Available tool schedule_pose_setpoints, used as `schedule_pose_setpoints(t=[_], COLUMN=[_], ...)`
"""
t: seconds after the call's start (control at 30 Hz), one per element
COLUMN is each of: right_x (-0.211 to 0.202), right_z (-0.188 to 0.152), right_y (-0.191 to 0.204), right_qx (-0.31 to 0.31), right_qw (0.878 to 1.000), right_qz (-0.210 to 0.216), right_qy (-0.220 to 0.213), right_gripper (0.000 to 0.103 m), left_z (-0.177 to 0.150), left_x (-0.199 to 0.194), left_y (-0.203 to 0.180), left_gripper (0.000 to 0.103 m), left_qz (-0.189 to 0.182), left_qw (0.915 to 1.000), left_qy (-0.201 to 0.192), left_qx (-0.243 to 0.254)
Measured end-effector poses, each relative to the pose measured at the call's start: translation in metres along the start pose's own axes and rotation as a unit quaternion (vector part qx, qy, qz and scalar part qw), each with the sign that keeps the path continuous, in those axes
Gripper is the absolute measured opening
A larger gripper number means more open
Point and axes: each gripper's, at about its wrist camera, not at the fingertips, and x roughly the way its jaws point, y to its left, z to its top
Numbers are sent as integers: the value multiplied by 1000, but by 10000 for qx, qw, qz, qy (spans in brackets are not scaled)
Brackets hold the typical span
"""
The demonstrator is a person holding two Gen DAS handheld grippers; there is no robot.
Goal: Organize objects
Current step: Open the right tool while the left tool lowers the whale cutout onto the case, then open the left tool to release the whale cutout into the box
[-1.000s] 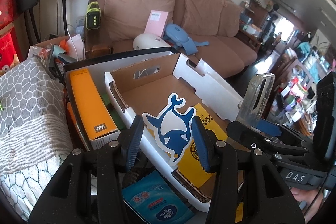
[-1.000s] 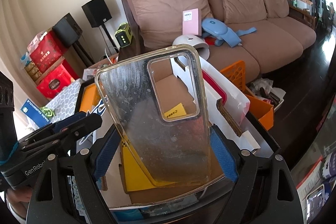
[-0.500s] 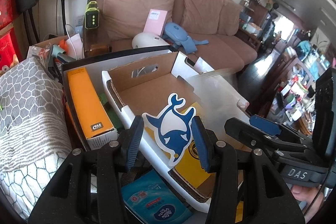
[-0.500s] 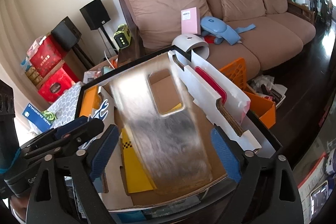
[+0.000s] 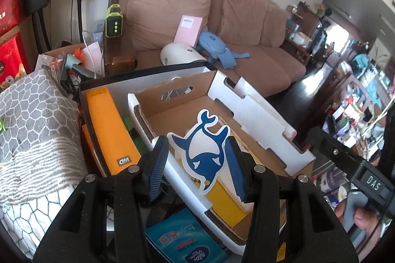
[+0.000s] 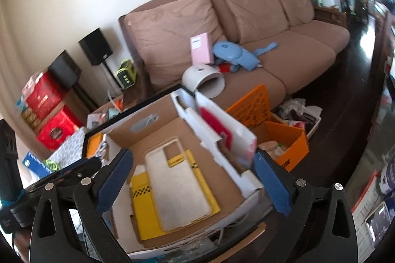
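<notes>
Phone case (image 6: 181,185) lies released in the cardboard box (image 6: 237,185) atop a yellow card, the right gripper (image 6: 192,185) jaws just opened wide and empty above it; the left gripper (image 5: 197,164) clamps a whale sticker (image 5: 201,152), judged next for placement in that box.

Readable: "DAS" on the black handle label (image 5: 372,182) at right of the left wrist view; "WD" logo, upside down, on the orange box (image 5: 109,132). Blue packet (image 5: 190,245) has print, too small to read. Right wrist view: nothing legible.
</notes>
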Motion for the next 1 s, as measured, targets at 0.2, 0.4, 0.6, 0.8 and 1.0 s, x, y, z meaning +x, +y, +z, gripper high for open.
schedule_pose_setpoints(t=[0.2, 0.4, 0.6, 0.8, 1.0], right_x=[-5, -21, -12, -14, -11], right_z=[4, 9, 7, 7, 4], right_y=[-6, -2, -6, -1, 2], right_qx=[167, 62, 126, 63, 47], right_qw=[9997, 9983, 9989, 9989, 9992], right_qz=[-79, -203, -210, -174, -142], right_qy=[-136, -538, -390, -423, -361], right_gripper=[100, 101, 101, 101, 101], left_z=[-6, -14, -12, -10, -14], left_x=[8, 16, 8, -6, -20], left_y=[-24, -38, -32, -8, 22], left_gripper=[45, 71, 80, 80, 80], left_qz=[-151, -216, -94, -78, 71], left_qw=[9991, 9970, 9979, 9990, 9997], left_qy=[183, 450, 304, 169, 105], left_qx=[365, 599, 567, 413, 199])
